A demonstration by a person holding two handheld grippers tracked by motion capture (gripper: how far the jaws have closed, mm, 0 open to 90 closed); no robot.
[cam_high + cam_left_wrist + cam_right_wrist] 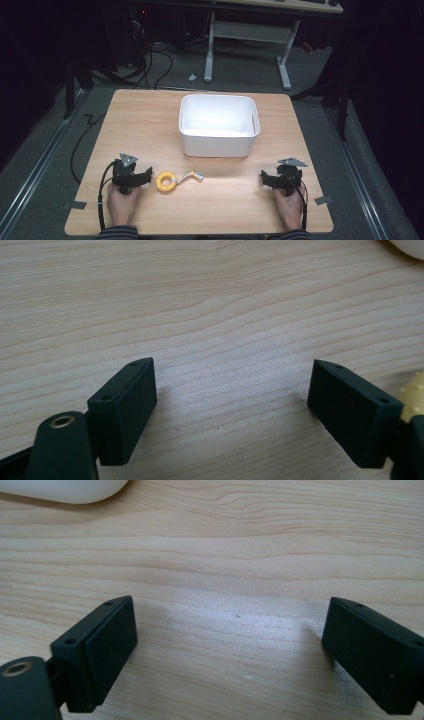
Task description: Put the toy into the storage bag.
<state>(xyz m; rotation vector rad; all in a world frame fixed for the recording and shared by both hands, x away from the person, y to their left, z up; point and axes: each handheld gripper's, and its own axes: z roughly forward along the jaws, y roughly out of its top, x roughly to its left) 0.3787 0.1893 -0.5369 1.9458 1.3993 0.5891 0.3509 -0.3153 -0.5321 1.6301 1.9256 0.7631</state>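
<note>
A yellow ring toy with a pale tail of cloth lies on the wooden table near the front left. Just left of it rests my left gripper, held in a hand; its jaws stand wide apart with bare wood between them, and the ring's yellow edge peeks past the right jaw. My right gripper rests at the front right, likewise open over bare wood. A white plastic bin stands in the middle of the table, farther back.
The bin's pale corner shows at the top left of the right gripper view. Beyond the table are a grey floor, loose cables and the white legs of another desk. Tape marks sit by the table's front corners.
</note>
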